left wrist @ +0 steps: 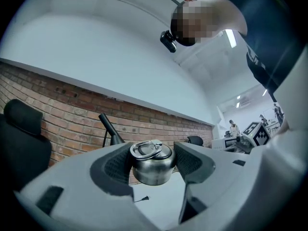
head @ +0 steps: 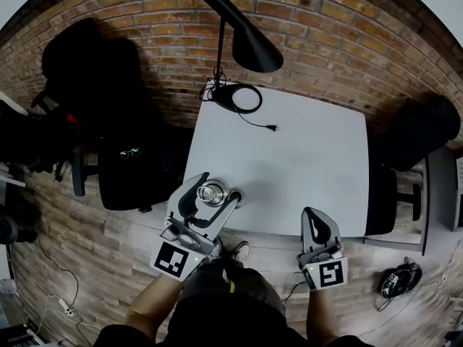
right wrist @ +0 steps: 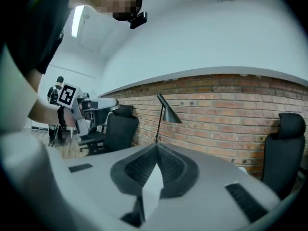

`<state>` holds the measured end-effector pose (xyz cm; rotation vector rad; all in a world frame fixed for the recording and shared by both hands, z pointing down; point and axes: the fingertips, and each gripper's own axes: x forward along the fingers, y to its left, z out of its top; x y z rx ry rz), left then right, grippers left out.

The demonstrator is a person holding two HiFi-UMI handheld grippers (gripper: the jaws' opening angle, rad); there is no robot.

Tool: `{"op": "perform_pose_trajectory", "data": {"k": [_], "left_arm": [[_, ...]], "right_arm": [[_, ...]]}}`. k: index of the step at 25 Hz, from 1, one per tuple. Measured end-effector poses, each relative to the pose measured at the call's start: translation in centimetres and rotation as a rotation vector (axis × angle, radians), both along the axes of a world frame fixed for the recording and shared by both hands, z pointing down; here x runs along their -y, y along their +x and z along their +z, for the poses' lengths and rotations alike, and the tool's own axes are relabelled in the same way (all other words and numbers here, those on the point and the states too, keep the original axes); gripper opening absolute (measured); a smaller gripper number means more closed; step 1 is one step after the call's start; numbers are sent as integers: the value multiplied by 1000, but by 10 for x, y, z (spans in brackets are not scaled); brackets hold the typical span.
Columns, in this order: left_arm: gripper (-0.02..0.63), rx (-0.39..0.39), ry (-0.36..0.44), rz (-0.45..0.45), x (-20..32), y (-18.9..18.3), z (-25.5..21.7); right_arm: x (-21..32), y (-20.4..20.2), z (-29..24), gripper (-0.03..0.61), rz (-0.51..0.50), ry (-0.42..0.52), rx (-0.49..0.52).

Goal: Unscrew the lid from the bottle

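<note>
1. Head view: left hand-held gripper (head: 210, 192) pinches steel bottle (head: 213, 190) above near edge of table (head: 304, 157); right hand-held gripper (head: 314, 221) well apart.
2. Left gripper view: ringed lid (left wrist: 150, 149) on, untouched.
3. Right gripper view: jaws pressed together, empty. Judged: bottle secured; next, spread right jaws onto lid.

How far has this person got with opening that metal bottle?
Done: the left hand-held gripper is clamped on the steel bottle, holding it by the near corner of the table. In hand: nothing grips the lid yet; it appears to sit on the bottle, and the right hand-held gripper is shut, empty and off to the side. Left: grip the lid and twist it off.
</note>
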<state>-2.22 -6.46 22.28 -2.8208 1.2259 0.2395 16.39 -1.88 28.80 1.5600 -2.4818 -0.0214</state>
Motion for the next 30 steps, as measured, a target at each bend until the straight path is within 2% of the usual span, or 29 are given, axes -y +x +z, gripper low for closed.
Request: {"op": "perform_pose_trajectory", "data": {"k": [5,11,15,20,27,30], "left_arm": [[267,7,43,-36,3,-17,-22],[267,6,88,-56,-2,-28,-41],[267,6,120,-75,-9,-39,-55],[267,4,65,-118,-19,-59,-54],[267,17,77,-166,-28,-82,-60],[267,32,42,-159,-29,-83,-56]], "right_arm": [[3,17,-27,14,24,52,-17],[-10,38,-47,14,50,70,-52],[-18,58,-67,14,95,110,-29],[-30,69,-99,14,149,160,112],[-44,91,-96,14,223,131,67],[-45,91,-102,14,237,151,71]]}}
